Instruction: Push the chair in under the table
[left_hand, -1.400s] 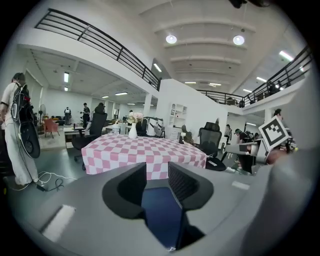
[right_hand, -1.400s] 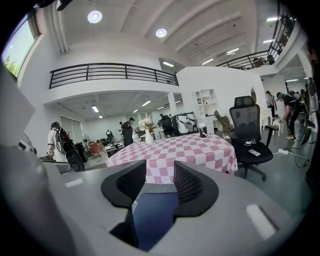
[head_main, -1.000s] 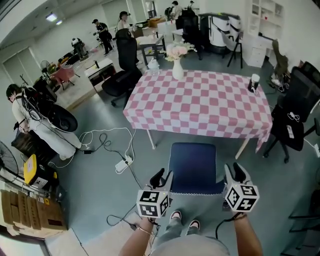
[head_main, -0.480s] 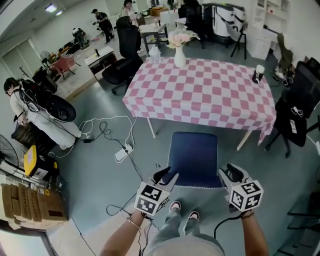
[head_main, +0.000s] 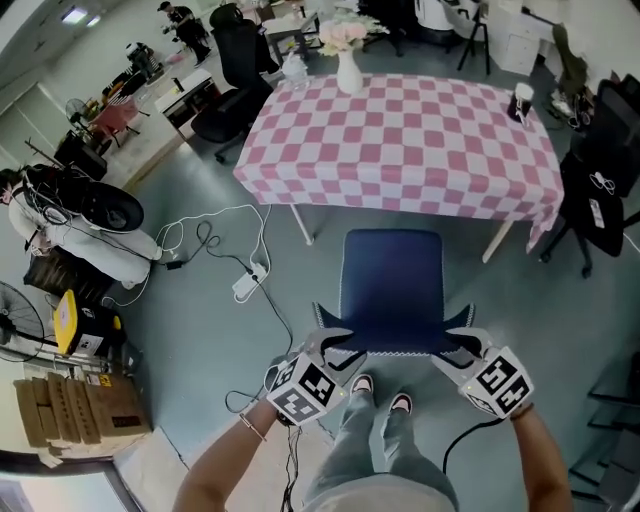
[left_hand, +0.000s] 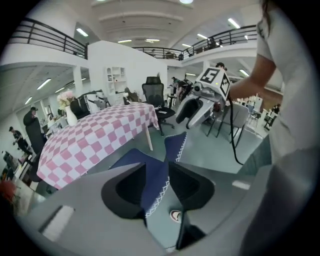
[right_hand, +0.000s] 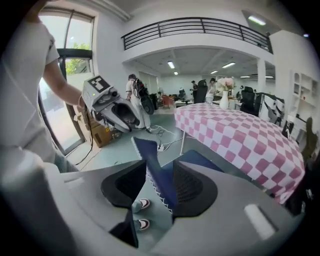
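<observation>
— Left gripper (left_hand: 157, 172): opening, astride the left end of the chair backrest (head_main: 395, 345). Blue fabric in the gap, lying against one pad, not pinched.

— Noted. Right gripper (right_hand: 160, 171)?

— Spread as well. Astride the backrest's right end, fabric against one pad and clear of the other, shoes (head_main: 380, 392) visible through the gap.

— Attitude of both?

— Tilted down and forward onto the backrest's stitched top edge, marker cubes toward the body.

— Position of the chair (head_main: 390, 285)?

— On the floor (head_main: 200, 330), seat toward the desk (head_main: 400, 140), at about the middle of the desk's near edge, between the two near legs. Seat front just short of the hanging hem of the pink-and-white checked cloth. Not under yet.

— On the desk?

— White vase (head_main: 347, 72) with pale flowers near the far left corner, clear bottle (head_main: 293, 70) just beside it. Small dark cup (head_main: 521, 100) by the far right corner.

— Around it?

— White cable and power strip (head_main: 247, 285) on the floor off the near left corner. Black office chairs (head_main: 232, 100) beyond both ends. Cardboard boxes (head_main: 75, 415) well off to the left.
</observation>
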